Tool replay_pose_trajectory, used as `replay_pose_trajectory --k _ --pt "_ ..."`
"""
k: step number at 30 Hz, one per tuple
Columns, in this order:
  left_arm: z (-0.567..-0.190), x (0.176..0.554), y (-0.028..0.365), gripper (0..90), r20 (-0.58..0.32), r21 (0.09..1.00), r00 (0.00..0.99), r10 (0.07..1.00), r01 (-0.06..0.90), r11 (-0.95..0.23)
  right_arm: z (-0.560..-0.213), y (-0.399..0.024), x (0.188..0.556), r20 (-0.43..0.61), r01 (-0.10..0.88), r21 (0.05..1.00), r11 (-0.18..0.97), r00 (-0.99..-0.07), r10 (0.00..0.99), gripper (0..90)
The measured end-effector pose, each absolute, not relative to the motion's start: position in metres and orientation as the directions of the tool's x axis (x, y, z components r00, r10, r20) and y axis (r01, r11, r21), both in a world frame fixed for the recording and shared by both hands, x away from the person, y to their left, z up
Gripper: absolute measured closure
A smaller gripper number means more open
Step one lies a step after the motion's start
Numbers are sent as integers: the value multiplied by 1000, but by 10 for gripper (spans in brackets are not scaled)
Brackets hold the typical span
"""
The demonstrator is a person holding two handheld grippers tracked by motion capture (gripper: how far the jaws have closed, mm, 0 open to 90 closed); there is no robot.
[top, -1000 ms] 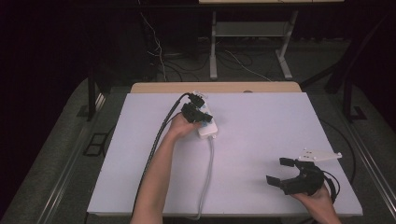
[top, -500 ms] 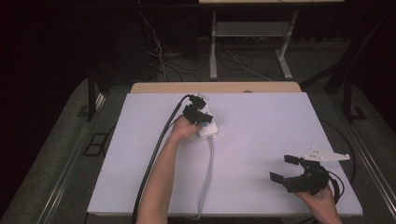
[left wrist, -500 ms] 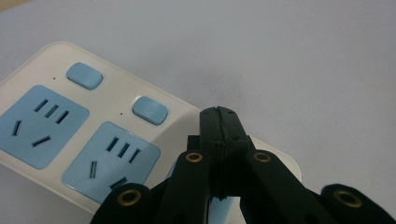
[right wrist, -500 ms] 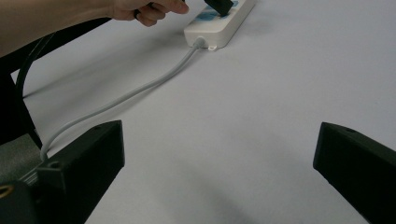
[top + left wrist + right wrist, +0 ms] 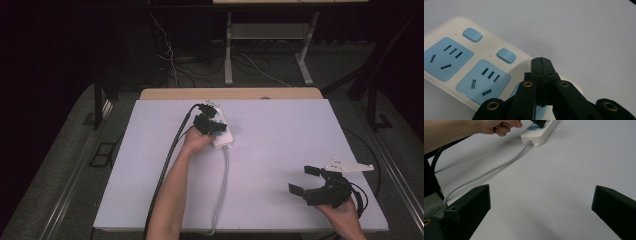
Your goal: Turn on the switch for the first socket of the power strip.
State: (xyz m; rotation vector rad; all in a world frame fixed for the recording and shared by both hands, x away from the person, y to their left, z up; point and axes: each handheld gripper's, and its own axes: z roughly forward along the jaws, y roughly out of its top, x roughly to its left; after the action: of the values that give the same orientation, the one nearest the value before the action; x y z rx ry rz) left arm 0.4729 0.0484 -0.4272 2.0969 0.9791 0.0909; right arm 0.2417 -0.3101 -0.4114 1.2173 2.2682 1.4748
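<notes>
From above, the left gripper (image 5: 210,123) sits on the white power strip (image 5: 223,136) at the table's far middle, while the right gripper (image 5: 312,182) waits near right, jaws wide and empty. The left gripper view shows jaws closed together over the strip, just right of a blue switch (image 5: 506,55) (pressing it looks like the step in hand, needing a small shift left). The right gripper view shows the strip's cable (image 5: 486,172) trailing toward the near edge.

Power strip (image 5: 220,131) lies mid-table (image 5: 280,125) toward the far edge; its cord (image 5: 223,190) trails to the near edge.
</notes>
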Motion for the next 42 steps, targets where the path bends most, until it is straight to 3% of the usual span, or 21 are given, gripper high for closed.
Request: replay_pose_trajectory --k 28,39,42 --pt "-402 457 51 893 -180 748 734 655 535 -393 -412 -310 243 278 541 824 169 -646 711 16" --pt "-383 443 69 887 -174 773 750 638 505 -383 -412 -310 243 279 541 824 168 -647 710 16" --pt "-379 439 76 821 -179 775 741 648 511 -371 -413 -310 243 279 542 823 169 -646 710 16"
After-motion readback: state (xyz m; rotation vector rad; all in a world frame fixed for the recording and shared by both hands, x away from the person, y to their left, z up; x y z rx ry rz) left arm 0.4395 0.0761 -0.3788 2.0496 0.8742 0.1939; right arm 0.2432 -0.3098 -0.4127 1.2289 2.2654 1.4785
